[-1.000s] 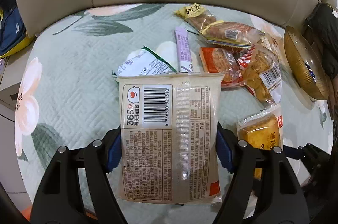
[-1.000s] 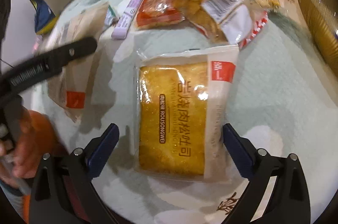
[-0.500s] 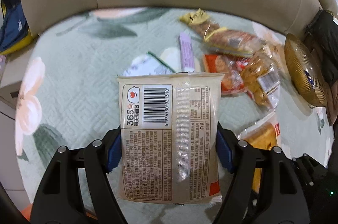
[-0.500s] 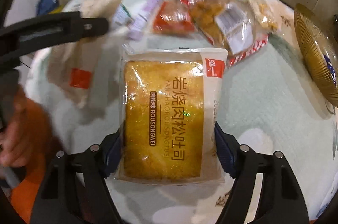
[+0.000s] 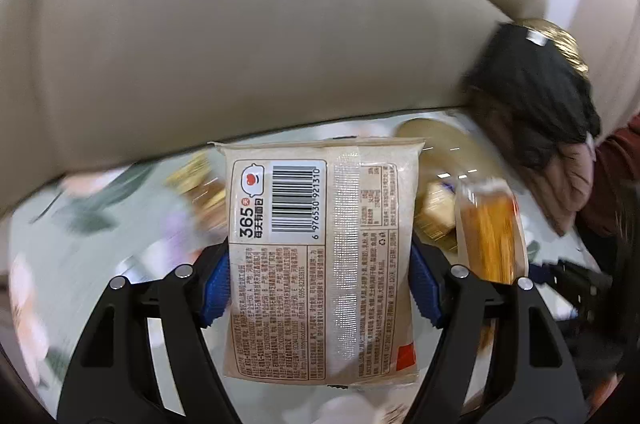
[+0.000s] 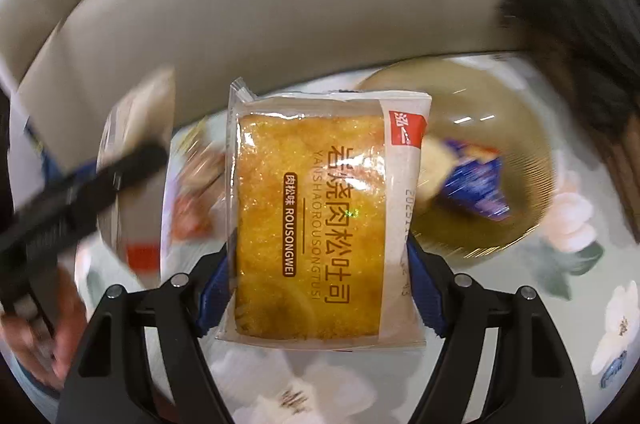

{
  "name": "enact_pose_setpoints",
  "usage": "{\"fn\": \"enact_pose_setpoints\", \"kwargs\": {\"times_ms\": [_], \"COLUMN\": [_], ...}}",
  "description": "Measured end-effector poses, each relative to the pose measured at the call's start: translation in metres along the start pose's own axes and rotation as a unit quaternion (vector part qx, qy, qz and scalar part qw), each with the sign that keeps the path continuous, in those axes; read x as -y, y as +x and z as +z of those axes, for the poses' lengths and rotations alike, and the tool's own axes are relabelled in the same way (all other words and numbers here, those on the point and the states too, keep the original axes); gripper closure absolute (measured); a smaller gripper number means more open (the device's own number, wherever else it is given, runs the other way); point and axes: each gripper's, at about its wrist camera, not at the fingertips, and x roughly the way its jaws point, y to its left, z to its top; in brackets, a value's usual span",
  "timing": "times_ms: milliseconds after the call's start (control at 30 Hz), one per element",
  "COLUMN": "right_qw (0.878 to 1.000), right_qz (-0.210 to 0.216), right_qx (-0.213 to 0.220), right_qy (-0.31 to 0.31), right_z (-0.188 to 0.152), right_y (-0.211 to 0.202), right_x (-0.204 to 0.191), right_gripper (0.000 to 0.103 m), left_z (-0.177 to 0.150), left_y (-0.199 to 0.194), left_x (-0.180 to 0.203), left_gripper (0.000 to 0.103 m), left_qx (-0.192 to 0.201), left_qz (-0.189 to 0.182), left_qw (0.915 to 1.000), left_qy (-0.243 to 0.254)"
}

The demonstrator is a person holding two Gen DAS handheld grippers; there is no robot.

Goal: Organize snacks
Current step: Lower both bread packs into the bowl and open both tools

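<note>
while both packs hang clear above the floral cover [image 6: 572, 264], a beige sofa back [image 5: 240, 43] walls the far edge.
left hand-held gripper [image 5: 320, 288] pinches the "365" bread pack [image 5: 320, 256], barcode 6 976530 921310; right hand-held gripper [image 6: 320, 288] pinches the "rousongwei" toast pack [image 6: 320, 216] beside the gold plate [image 6: 520, 127].

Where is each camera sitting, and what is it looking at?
Left wrist: on the left gripper, looking along it at its bread pack, sofa back behind.
Right wrist: on the right gripper, looking at its toast pack and gold plate; a hand shows.
Both show both packs, the plate and sofa.
</note>
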Motion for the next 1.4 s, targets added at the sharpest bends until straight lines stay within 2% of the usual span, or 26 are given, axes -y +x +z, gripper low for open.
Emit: {"fn": "enact_pose_setpoints", "kwargs": {"times_ms": [133,267,367,433,467,500,567,600,700,833,1067,1100,1200,1300,1400], "right_qw": [0.998,0.994,0.992,0.992,0.992,0.992,0.992,0.993,0.994,0.997,0.998,0.997,0.997,0.997,0.997], "right_qz": [-0.028,-0.067,-0.054,-0.055,-0.055,-0.053,-0.058,-0.058,-0.044,0.006,0.064,0.07,0.069,0.06,0.053], "right_qx": [0.014,0.017,0.02,0.015,0.001,-0.003,-0.003,-0.004,-0.013,-0.021,-0.016,-0.01,0.011,0.015,0.006], "right_qy": [0.05,0.079,0.113,0.114,0.115,0.116,0.111,0.105,0.101,0.075,0.013,0.007,-0.015,-0.043,-0.059], "right_z": [0.037,0.071,0.081,0.086,0.085,0.083,0.079,0.075,0.065,0.048,0.028,0.021,-0.001,-0.022,-0.041], "right_y": [-0.003,0.011,0.021,0.028,0.032,0.031,0.028,0.027,0.023,0.007,-0.02,-0.023,-0.018,-0.005,0.014], "right_x": [0.055,0.089,0.115,0.125,0.13,0.131,0.132,0.13,0.119,0.068,-0.026,-0.039,-0.064,-0.081,-0.087], "right_gripper": [0.029,0.029,0.028,0.026,0.026,0.026,0.026,0.026,0.026,0.025,0.016,0.012,0.007,0.007,0.007], "left_z": [0.026,0.045,0.063,0.078,0.081,0.086,0.089,0.086,0.077,0.061,0.034,0.029,0.012,-0.013,-0.035], "left_y": [0.039,0.089,0.12,0.135,0.139,0.147,0.155,0.155,0.141,0.113,0.04,0.028,0.0,-0.023,-0.03], "left_x": [0.047,0.086,0.102,0.106,0.107,0.108,0.107,0.102,0.084,0.062,0.02,0.012,-0.01,-0.032,-0.047], "left_gripper": [0.03,0.03,0.03,0.027,0.02,0.008,0.012,0.016,0.017,0.017,0.017,0.018,0.017,0.017,0.017], "left_qx": [-0.014,-0.054,-0.065,-0.062,-0.059,-0.062,-0.073,-0.082,-0.084,-0.08,-0.065,-0.063,-0.047,-0.032,-0.033], "left_qz": [-0.04,-0.083,-0.093,-0.098,-0.098,-0.094,-0.083,-0.093,-0.104,-0.069,-0.028,-0.009,0.038,0.059,0.074], "left_qw": [0.9989,0.9944,0.9933,0.9932,0.9934,0.9936,0.9939,0.9923,0.9908,0.9942,0.9971,0.9976,0.9973,0.9952,0.9928], "left_qy": [0.018,0.035,0.023,0.008,0.006,0.003,0.001,-0.003,-0.023,-0.02,-0.029,-0.029,-0.042,-0.071,-0.088]}}
